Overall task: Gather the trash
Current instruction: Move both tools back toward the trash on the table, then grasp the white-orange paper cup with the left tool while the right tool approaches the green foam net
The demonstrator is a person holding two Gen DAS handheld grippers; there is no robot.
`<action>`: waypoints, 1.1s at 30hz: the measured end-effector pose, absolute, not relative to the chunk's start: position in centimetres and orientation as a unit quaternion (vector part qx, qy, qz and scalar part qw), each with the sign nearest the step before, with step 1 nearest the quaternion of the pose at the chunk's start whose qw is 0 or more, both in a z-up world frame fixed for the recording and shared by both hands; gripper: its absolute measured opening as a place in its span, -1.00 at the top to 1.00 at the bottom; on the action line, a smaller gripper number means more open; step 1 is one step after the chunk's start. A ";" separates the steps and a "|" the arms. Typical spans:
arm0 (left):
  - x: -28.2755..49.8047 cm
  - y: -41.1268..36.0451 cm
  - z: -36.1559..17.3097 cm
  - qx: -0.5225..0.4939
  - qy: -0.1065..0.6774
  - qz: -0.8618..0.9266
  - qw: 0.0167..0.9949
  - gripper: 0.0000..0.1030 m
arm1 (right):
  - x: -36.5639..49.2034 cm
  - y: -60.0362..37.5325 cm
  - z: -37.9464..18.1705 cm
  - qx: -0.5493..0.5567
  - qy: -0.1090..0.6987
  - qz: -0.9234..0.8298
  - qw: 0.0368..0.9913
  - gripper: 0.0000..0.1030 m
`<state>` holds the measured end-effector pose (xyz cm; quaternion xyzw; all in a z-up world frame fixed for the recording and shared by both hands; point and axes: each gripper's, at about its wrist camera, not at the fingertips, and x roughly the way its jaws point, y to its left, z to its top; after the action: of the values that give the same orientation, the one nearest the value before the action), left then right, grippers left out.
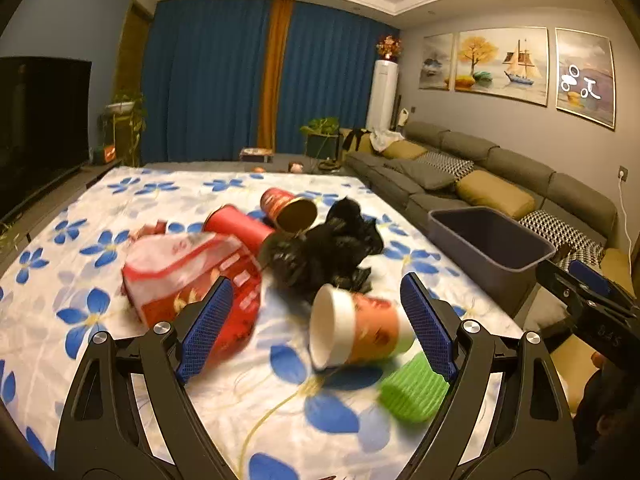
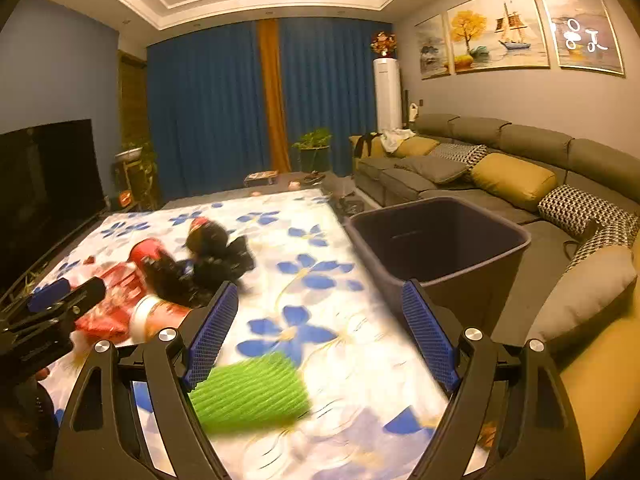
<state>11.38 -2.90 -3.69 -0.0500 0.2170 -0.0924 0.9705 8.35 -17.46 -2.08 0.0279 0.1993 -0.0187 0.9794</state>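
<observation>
Trash lies on a table with a blue-flowered cloth (image 1: 168,188). In the left wrist view, an orange-and-white paper cup (image 1: 356,326) lies on its side between my open left gripper's (image 1: 316,308) fingers. A red-and-white snack bag (image 1: 192,276), two red cans (image 1: 240,224) (image 1: 288,208), a crumpled black bag (image 1: 324,248) and a green foam sleeve (image 1: 412,388) lie around it. My right gripper (image 2: 316,316) is open and empty above the green foam sleeve (image 2: 252,388). A dark grey bin (image 2: 436,248) stands at the table's right edge; it also shows in the left wrist view (image 1: 488,248).
A grey sofa (image 2: 520,168) with yellow and patterned cushions runs along the right wall. A television (image 1: 40,120) stands at the left. Blue curtains, plants and a low table are at the back.
</observation>
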 end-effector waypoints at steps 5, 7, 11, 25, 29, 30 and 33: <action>11.4 -2.9 -4.6 -0.053 0.225 -0.102 0.967 -0.60 | 8.0 -15.9 -3.3 0.015 0.210 -0.010 0.977 -0.58; 12.0 -2.9 -5.2 -0.057 0.235 -0.112 0.964 -0.51 | 8.0 -15.6 -3.7 0.011 0.217 -0.006 0.976 -0.58; 13.1 -3.6 -6.2 -0.051 0.257 -0.132 0.956 -0.19 | 7.9 -14.8 -4.4 0.002 0.222 0.001 0.975 -0.58; 16.0 -4.6 -8.5 -0.068 0.324 -0.204 0.921 0.85 | 8.0 -14.2 -5.6 -0.006 0.239 0.018 0.971 -0.58; 15.2 -5.1 -8.2 -0.056 0.310 -0.213 0.925 0.96 | 8.3 -13.8 -6.2 -0.009 0.251 0.026 0.968 -0.58; 15.0 -5.2 -8.0 -0.054 0.306 -0.214 0.926 0.96 | 8.3 -13.8 -6.3 -0.009 0.254 0.027 0.967 -0.58; 14.2 -5.0 -7.3 -0.056 0.293 -0.210 0.931 0.96 | 8.6 -13.5 -6.8 -0.013 0.267 0.033 0.963 -0.58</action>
<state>14.17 -5.04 -7.27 -0.0555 0.2933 -0.2099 0.9310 8.65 -13.48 -6.84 -0.0132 0.2666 0.0326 0.9632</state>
